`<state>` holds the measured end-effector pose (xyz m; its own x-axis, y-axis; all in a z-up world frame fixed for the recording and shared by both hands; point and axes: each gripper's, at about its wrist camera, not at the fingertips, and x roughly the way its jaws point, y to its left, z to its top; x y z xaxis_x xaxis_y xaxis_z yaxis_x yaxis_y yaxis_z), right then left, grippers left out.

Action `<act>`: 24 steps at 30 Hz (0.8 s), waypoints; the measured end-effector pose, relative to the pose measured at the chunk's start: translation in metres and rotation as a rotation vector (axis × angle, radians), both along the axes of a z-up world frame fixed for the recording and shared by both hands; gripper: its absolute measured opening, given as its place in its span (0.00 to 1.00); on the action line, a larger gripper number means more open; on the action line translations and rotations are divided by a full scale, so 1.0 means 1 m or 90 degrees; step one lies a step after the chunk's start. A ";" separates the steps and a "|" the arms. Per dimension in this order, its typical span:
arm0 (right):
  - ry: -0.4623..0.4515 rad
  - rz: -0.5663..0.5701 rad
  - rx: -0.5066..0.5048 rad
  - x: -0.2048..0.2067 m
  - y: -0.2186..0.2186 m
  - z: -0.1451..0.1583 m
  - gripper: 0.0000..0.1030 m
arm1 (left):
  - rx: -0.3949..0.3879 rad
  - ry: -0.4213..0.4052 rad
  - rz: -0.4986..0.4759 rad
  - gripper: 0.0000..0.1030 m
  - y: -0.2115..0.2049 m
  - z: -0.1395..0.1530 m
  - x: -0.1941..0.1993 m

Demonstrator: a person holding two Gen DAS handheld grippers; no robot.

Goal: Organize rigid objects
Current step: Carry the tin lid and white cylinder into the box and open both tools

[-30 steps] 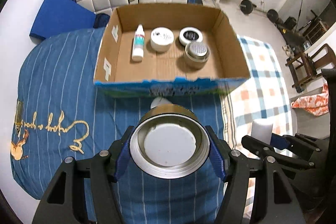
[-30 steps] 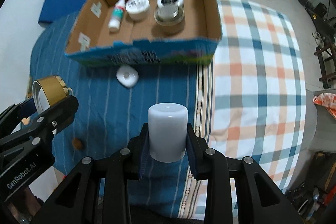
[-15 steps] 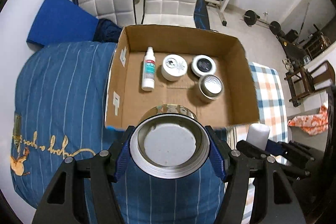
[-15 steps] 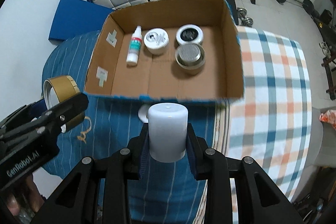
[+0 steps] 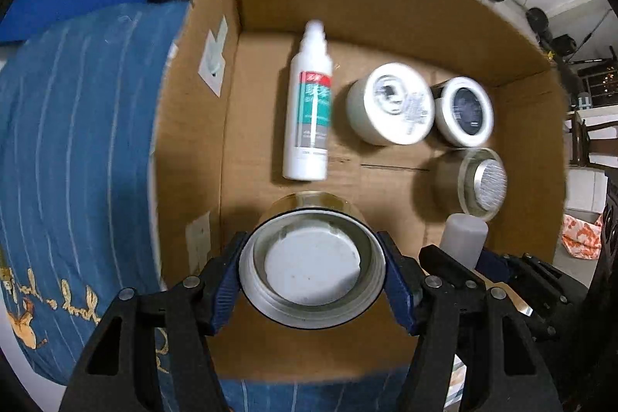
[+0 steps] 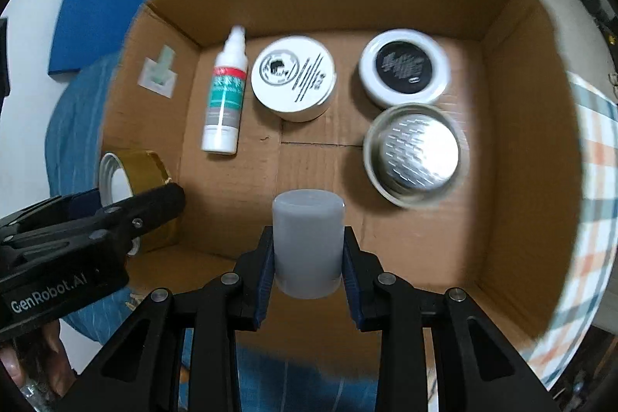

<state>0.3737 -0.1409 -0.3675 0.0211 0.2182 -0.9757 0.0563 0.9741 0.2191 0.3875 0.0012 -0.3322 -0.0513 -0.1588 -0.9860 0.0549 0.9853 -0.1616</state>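
We look down into an open cardboard box resting on a bed with a blue striped cover. Inside, along the far side, lie a white spray bottle at left, a white jar beside it, and a black-lidded jar at right, with a silver-lidded tin just nearer than that one.

Our left hand-held gripper is clamped on a gold tin, held above the near left floor of the box. Our right hand-held gripper is clamped on a grey-white cylinder, held over the near middle.

We judge the placing step is under way. Next, each piece needs lowering onto bare cardboard, clear of the bottle and the silver-lidded tin, before the fingers part.
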 end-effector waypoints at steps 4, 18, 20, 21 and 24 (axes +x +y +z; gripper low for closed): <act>0.029 0.019 -0.007 0.014 0.010 -0.024 0.33 | 0.022 0.010 -0.025 0.60 -0.008 -0.011 0.009; 0.079 0.033 -0.029 0.027 0.016 -0.055 0.34 | 0.021 0.089 -0.042 0.61 -0.026 -0.051 0.006; 0.085 0.039 -0.033 0.027 0.017 -0.058 0.34 | 0.023 0.090 -0.044 0.61 -0.028 -0.055 0.002; 0.091 0.040 -0.035 0.027 0.017 -0.060 0.34 | 0.024 0.091 -0.043 0.61 -0.026 -0.056 0.001; 0.102 0.043 -0.036 0.028 0.018 -0.066 0.34 | 0.022 0.102 -0.029 0.61 -0.026 -0.057 -0.003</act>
